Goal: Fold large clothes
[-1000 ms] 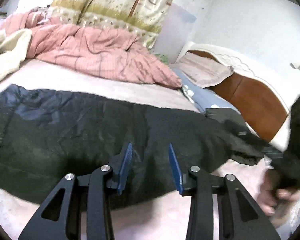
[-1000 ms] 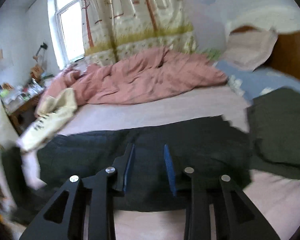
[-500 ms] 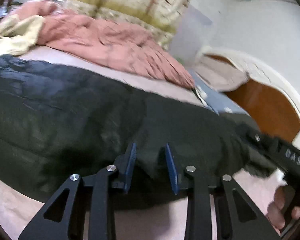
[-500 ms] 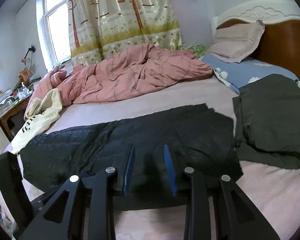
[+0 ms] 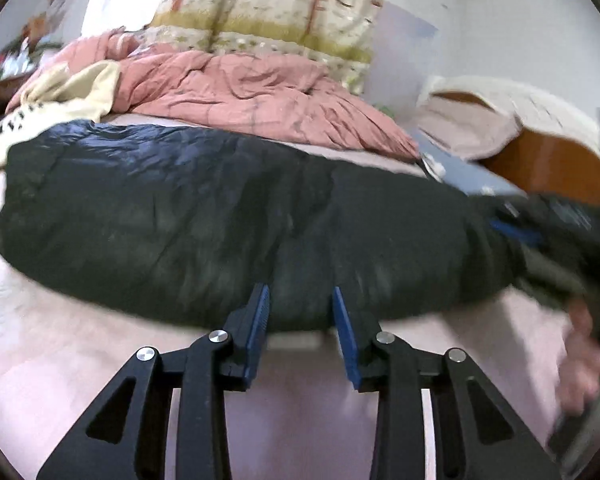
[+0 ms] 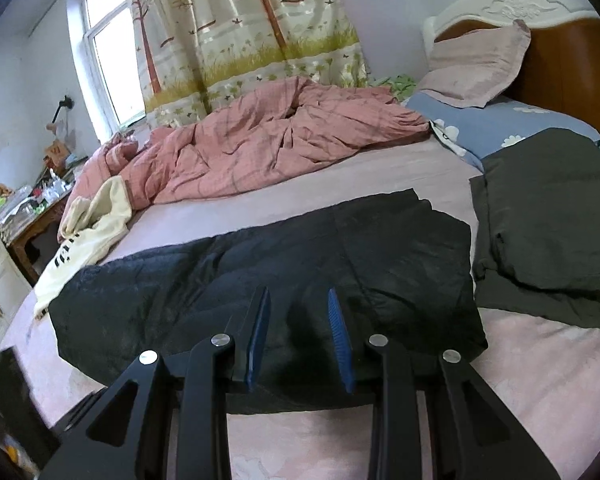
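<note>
A large dark padded garment [image 5: 204, 224] lies stretched across the pink bed sheet [image 5: 60, 360]; it also shows in the right wrist view [image 6: 300, 264]. My left gripper [image 5: 300, 300] is open and empty, its tips just over the garment's near edge. My right gripper [image 6: 296, 300] is open and empty, hovering over the garment's near edge toward its right half. The right gripper also appears blurred at the right edge of the left wrist view [image 5: 548, 220], by the garment's right end.
A folded dark green garment [image 6: 548, 216] lies at the right of the bed. A pink quilt [image 6: 260, 148] is bunched at the back, with a cream garment [image 6: 88, 232] at its left. Pillows [image 6: 480, 64] and a wooden headboard [image 6: 560, 64] stand at the right. A cluttered table [image 6: 24, 216] stands at the left.
Both grippers have moved closer to the garment's near edge and lower. The left wrist view has swung left. The jaws have stayed open.
</note>
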`<state>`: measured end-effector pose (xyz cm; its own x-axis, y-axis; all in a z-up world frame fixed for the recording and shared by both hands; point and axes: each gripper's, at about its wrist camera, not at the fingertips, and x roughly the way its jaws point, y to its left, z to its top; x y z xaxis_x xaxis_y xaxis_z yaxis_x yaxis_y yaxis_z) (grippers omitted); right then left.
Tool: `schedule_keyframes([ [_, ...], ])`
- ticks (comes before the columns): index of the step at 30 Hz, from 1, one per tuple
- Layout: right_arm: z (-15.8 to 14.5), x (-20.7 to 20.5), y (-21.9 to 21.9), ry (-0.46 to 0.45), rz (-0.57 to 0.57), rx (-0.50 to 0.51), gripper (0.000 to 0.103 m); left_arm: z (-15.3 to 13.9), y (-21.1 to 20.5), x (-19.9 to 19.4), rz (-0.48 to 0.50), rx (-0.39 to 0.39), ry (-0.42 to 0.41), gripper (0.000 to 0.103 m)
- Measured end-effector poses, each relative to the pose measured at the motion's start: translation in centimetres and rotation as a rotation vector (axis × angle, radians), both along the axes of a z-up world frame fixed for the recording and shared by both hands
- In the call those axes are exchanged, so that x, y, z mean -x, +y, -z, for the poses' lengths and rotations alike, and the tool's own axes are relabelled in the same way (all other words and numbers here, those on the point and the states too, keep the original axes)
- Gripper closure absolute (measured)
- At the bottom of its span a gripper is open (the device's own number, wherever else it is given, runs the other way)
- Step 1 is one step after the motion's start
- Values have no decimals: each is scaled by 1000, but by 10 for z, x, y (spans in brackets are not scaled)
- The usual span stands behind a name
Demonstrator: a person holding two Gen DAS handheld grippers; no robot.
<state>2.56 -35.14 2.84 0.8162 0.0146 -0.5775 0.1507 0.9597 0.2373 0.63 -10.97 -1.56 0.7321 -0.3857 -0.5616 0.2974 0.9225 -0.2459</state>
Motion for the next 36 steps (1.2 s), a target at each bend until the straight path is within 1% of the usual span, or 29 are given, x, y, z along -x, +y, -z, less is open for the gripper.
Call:
schedule_keyframes([
  [2, 1, -1, -7, 6, 16, -46, 71, 1, 1, 20, -14, -24, -16, 69],
  [3, 1, 0, -11, 3, 20, -85, 71, 2, 0, 27, -9, -8, -13, 69],
  [4, 1, 1, -13, -5, 16, -120, 71, 0, -4, 30, 3, 11, -13, 69],
  [5, -1, 3, -14, -14, 9, -141, 71, -5, -8, 30, 11, 12, -23, 68],
  [6, -3, 6, -14, -23, 2, -145, 71, -12, -16, 28, 17, -8, -49, 68],
  [8, -8, 11, -10, -37, -1, -95, 71, -29, -28, 21, 1, -48, -120, 67],
  [9, -11, 14, -7, -42, 7, -48, 71, -38, -31, 14, -11, -56, -141, 66],
  [10, -13, 16, -5, -46, 17, -6, 71, -47, -34, 2, -21, -47, -142, 65],
  [11, -14, 17, -4, -48, 25, 27, 71, -52, -35, -11, -27, -36, -126, 64],
  [13, -15, 18, -6, -49, 30, 53, 71, -55, -36, -36, -43, -22, -86, 64],
  [14, -15, 18, -8, -48, 30, 43, 71, -53, -37, -47, -43, -23, -66, 64],
  [16, -14, 16, -14, -44, 29, 13, 71, -42, -38, -64, -26, -33, 5, 64],
  [17, -13, 14, -15, -39, 24, -2, 71, -32, -39, -71, -19, -39, 50, 64],
  [19, -11, 11, -14, -33, 14, -5, 71, -11, -41, -74, -18, -37, 110, 64],
  [20, -11, 10, -11, -31, 8, 1, 71, -1, -41, -71, -17, -35, 113, 63],
  [21, -11, 8, -8, -27, -2, 5, 71, 7, -42, -67, -21, -47, 99, 63],
  [23, -10, 5, 0, -12, -48, -8, 71, 12, -48, -62, -30, -86, 57, 63],
  [24, -9, 2, 4, -2, -74, -22, 71, 13, -49, -59, -32, -86, 48, 63],
  [25, -9, -5, 9, 16, -120, -49, 71, 14, -47, -58, -29, -68, 47, 63],
  [26, -8, -12, 13, 34, -176, -91, 71, 15, -42, -58, -24, -33, 51, 63],
  [27, -8, -24, 17, 69, -264, -168, 71, 17, -36, -58, -19, 11, 57, 63],
  [28, -7, -35, 23, 108, -332, -222, 71, 17, -31, -58, -14, 44, 58, 63],
  [29, -7, -41, 27, 135, -367, -244, 71, 17, -27, -58, -9, 68, 54, 63],
  [30, -8, -52, 35, 169, -403, -251, 71, 16, -22, -54, -10, 84, 50, 63],
  [32, -7, -73, 56, 248, -426, -184, 71, 13, -17, -45, -19, 115, 43, 63],
  [33, -1, -88, 68, 321, -419, -149, 71, 11, -14, -40, -31, 132, 43, 63],
  [36, 24, -124, 88, 480, -414, -141, 71, 18, -7, -31, -90, 170, 61, 63],
])
